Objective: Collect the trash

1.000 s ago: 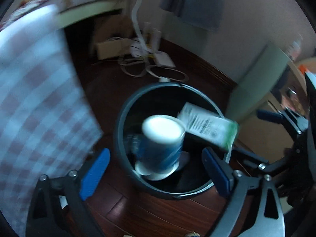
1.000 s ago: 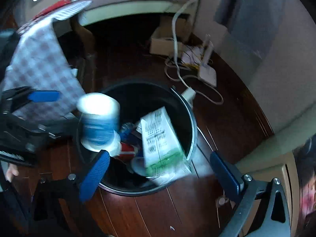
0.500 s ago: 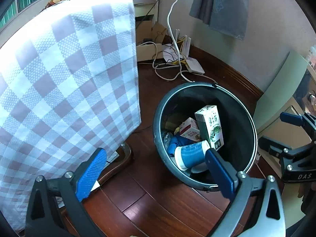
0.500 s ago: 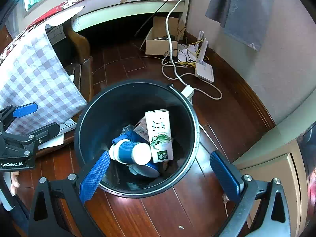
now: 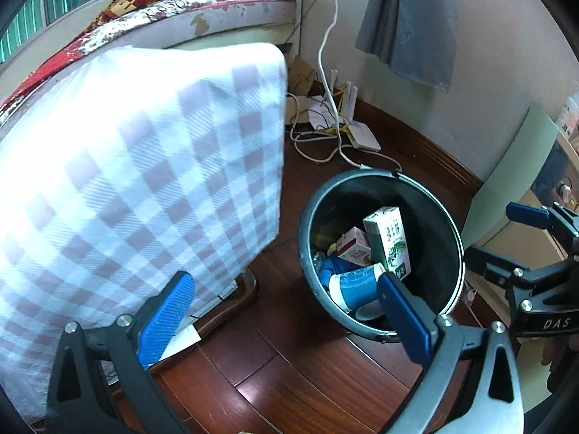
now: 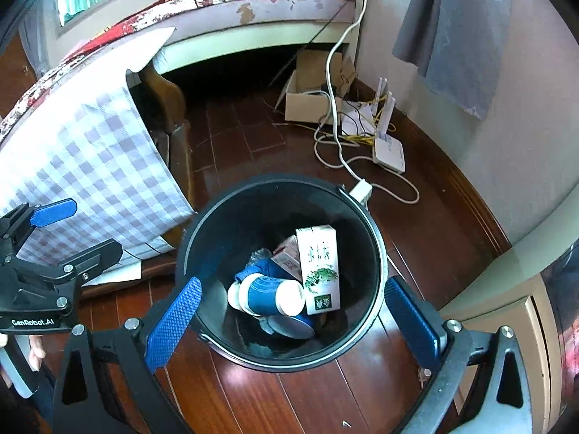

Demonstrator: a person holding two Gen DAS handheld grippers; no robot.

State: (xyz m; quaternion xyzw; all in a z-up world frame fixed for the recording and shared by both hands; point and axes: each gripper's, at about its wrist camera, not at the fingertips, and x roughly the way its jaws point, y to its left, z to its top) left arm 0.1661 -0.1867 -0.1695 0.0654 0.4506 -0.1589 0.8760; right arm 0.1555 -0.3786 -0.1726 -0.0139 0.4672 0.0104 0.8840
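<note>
The left gripper (image 5: 286, 316) and the right gripper (image 6: 291, 320) have black frames with triangular cut-outs, silver screws, and blue textured finger pads (image 6: 173, 322). White lettering "GenRobot.AI" is on the left one, "DAS" on the right one. Bare skin of a hand (image 6: 34, 352) shows below.

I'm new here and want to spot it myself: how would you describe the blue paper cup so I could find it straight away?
Start at the round black bin standing on the dark wooden floor beside the checked cloth. Inside, among the rubbish, the blue paper cup lies on its side next to a tall white-and-green carton. It is the only round item there, blue-walled with a white rim, while its neighbours are boxy cartons.
</note>
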